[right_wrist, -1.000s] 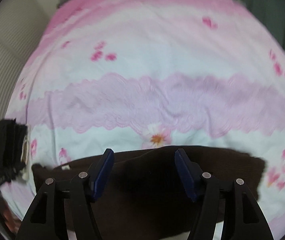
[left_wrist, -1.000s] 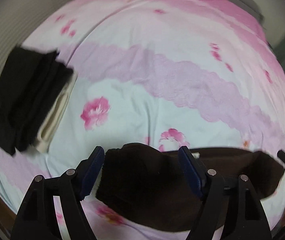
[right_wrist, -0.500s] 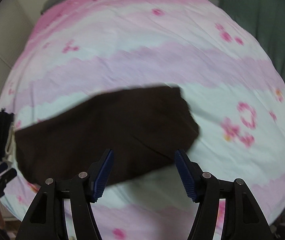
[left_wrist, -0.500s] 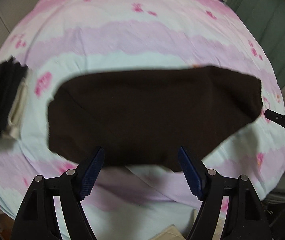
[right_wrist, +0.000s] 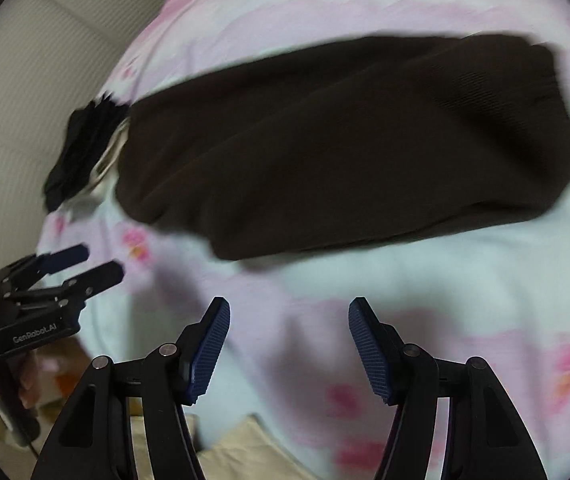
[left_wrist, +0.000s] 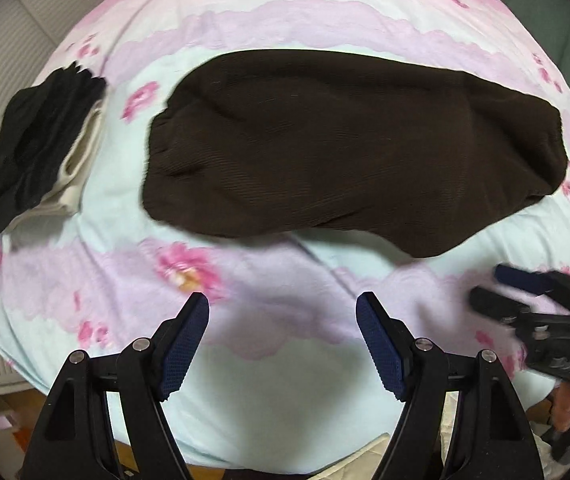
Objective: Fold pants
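Note:
The dark brown pants [left_wrist: 349,148] lie folded into a wide flat band across the pink and pale blue flowered bedspread [left_wrist: 285,340]; they also show in the right wrist view [right_wrist: 337,144]. My left gripper [left_wrist: 283,340] is open and empty, held above the bedspread on the near side of the pants. My right gripper [right_wrist: 289,348] is open and empty, also short of the pants' near edge. Each gripper shows in the other's view, the right one [left_wrist: 525,292] at the right edge and the left one [right_wrist: 81,268] at the left edge.
A stack of folded black and cream clothes [left_wrist: 41,144] lies left of the pants near the bed's left edge; it also shows in the right wrist view [right_wrist: 85,152]. A ribbed white wall [left_wrist: 17,32] runs along the left. Green curtain [left_wrist: 545,4] at far right.
Both grippers have let go of the pants and pulled back toward the near edge of the bed. The pants now lie flat and apart from both grippers.

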`<action>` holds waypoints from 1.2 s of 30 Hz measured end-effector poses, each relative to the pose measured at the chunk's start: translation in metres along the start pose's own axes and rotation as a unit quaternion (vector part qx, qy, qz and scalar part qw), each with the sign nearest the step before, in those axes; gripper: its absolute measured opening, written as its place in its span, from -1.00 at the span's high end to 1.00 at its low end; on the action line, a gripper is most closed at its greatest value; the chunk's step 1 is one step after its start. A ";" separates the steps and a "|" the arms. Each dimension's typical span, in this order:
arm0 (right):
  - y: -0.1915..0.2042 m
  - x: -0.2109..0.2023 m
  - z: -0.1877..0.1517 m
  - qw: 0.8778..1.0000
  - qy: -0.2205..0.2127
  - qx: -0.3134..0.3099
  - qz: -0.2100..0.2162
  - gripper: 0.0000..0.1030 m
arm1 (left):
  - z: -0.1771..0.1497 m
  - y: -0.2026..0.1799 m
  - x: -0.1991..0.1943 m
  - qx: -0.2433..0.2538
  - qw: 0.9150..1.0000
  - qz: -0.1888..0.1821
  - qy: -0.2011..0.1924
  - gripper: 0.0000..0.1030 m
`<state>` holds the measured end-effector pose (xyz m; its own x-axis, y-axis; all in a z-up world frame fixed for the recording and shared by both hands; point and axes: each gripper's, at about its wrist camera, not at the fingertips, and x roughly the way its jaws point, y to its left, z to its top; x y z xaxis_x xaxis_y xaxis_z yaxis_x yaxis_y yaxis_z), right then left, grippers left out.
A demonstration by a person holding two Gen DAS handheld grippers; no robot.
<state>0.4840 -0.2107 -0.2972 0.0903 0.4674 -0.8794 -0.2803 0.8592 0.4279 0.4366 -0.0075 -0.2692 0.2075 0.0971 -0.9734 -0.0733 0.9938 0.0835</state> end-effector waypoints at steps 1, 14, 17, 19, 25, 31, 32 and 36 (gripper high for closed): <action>0.007 0.009 -0.001 1.000 0.006 -0.005 0.008 -0.11 | -0.001 0.004 -0.001 -0.003 1.000 0.002 0.000 -0.47; 0.043 0.060 0.026 0.999 0.040 -0.014 -0.004 0.22 | -0.006 0.077 0.004 -0.059 0.998 -0.004 -0.001 -0.47; 0.047 0.030 0.040 1.000 -0.019 -0.020 0.004 0.23 | -0.005 0.088 0.012 -0.070 0.998 -0.002 0.007 -0.47; 0.050 0.026 0.053 0.999 -0.046 -0.007 0.001 0.23 | -0.003 0.093 0.019 -0.076 0.997 -0.003 0.019 -0.47; 0.050 0.053 0.048 1.000 -0.027 -0.006 -0.015 0.21 | -0.003 0.103 0.028 -0.074 0.997 -0.010 0.028 -0.47; 0.067 0.084 0.036 0.993 0.013 -0.088 -0.073 0.13 | 0.000 0.127 0.053 -0.145 0.986 -0.058 0.060 -0.47; 0.074 0.089 0.034 0.989 0.020 -0.116 -0.095 0.13 | 0.002 0.133 0.056 -0.161 0.983 -0.068 0.062 -0.47; 0.097 0.093 0.029 0.959 0.035 -0.231 -0.159 0.19 | 0.012 0.157 0.068 -0.230 0.965 -0.113 0.054 -0.47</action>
<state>0.4929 -0.0774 -0.3316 0.1824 0.1679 -0.9688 -0.6439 0.7650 0.0113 0.4508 0.1555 -0.3194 0.1679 -0.1511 -0.9742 -0.4678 0.8576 -0.2136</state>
